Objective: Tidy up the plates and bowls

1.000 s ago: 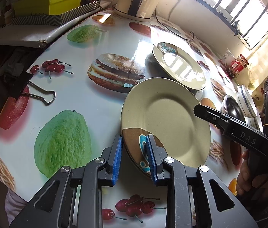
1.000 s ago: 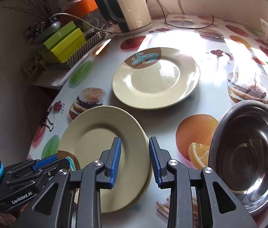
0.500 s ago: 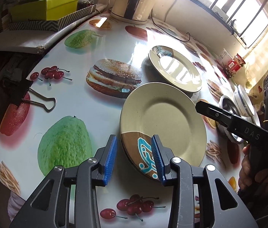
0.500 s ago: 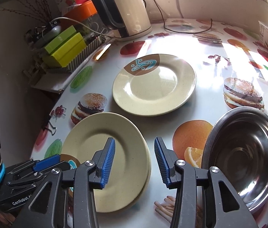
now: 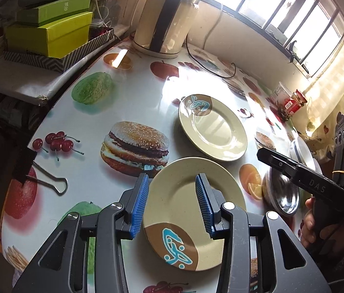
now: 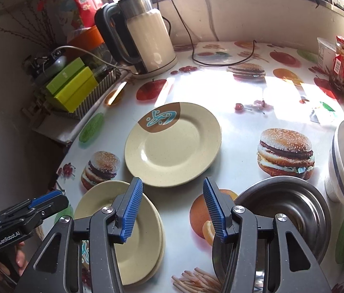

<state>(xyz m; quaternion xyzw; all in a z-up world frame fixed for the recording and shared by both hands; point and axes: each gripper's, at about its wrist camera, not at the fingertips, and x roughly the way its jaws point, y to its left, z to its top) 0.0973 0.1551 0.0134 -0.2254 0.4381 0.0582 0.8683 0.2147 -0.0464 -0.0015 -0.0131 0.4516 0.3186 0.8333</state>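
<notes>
Plates: stacked pair (image 6: 132, 232) rests near table edge, single plate (image 6: 173, 144) just beyond. Both claws, left gripper (image 5: 172, 205) and right gripper (image 6: 173, 210), just opened, released, empty. You lift clear, then approach single plate's rim low, grip evenly.

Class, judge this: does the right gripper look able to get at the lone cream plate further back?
Probably yes: the right gripper is open and empty, and the lone plate lies uncovered just beyond it.
</notes>
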